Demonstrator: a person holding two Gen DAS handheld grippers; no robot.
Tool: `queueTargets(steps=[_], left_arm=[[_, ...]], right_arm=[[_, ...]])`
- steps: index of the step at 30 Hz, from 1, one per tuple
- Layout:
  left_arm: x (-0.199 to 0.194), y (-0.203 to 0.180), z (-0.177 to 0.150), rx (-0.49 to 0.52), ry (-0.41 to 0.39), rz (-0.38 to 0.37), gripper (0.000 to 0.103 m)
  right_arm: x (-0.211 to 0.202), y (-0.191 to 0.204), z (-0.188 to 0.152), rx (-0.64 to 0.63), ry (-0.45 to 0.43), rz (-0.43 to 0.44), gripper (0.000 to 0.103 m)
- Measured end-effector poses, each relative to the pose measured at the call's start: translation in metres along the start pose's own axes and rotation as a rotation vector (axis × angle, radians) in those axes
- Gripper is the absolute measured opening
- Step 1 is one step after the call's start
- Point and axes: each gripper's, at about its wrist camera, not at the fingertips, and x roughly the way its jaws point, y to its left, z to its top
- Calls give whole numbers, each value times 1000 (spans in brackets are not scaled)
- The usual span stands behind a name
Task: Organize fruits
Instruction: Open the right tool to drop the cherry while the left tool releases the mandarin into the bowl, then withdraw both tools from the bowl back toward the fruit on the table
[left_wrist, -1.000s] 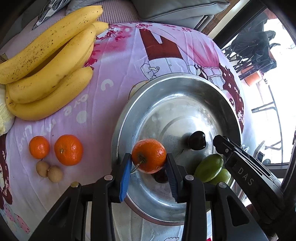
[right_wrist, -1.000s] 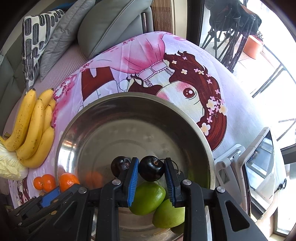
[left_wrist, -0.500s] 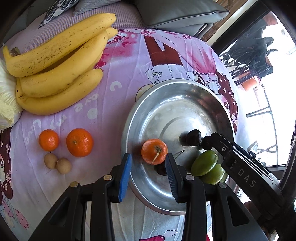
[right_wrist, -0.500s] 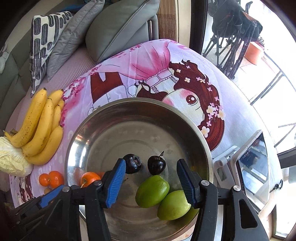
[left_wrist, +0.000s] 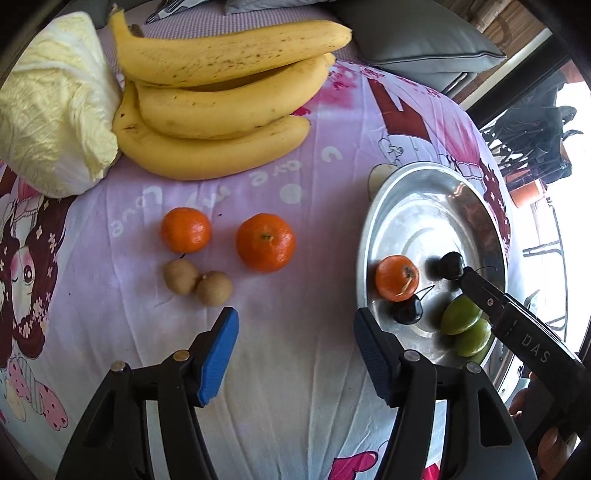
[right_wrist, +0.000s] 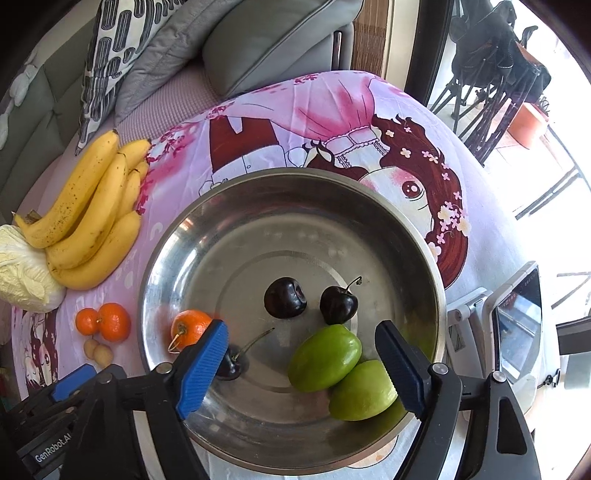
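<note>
Left wrist view, left to right: a pale cabbage (left_wrist: 55, 107), cut off by the frame at 9 o'clock; a bunch of bananas (left_wrist: 221, 110) at 11 o'clock; two loose tangerines (left_wrist: 265, 242) and two small brown fruits (left_wrist: 197, 282) near centre on the printed cloth (left_wrist: 295, 387). The left gripper (left_wrist: 295, 334) hangs over bare cloth, its jaws opening with nothing between them. At 3 o'clock the steel bowl (left_wrist: 424, 192) holds a tangerine (left_wrist: 397, 277), dark cherries (left_wrist: 406, 312) and two green fruits (left_wrist: 461, 314), partly hidden behind the other tool's arm.

Right wrist view: the bananas lie at 9 o'clock, the loose tangerines below them. The right gripper (right_wrist: 301, 354) hovers over the bowl's near half, jaws opening, pads clear of every fruit; its left finger (right_wrist: 201, 373) covers part of one cherry and the tangerine's edge. Two more cherries sit near centre; the green fruits touch each other at 5 o'clock, the lower one partly masked by the right finger. A device (right_wrist: 517, 325) at 3 o'clock is too washed-out to identify.
</note>
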Motion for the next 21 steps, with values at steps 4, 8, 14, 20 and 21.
queueTargets(steps=[4,8,14,20,21], left_arm=[[1,14,-3,-52,-13,15,66],[3,16,-3,-54,-24,16,66],[6,15,-5,-40,-30,36,77],[7,20,-5,-58,-40,52,78],[6,22,-5,-61,-43,57,78]], right_arm=[[3,4,-1,-22,8,-7,92],[7,7,-3,-37,20,-4,98],[12,14,-6,-66,36,6,103],[17,21,-9,-98,48,-4,103],[18,22,-9,-105,45,-9,103]])
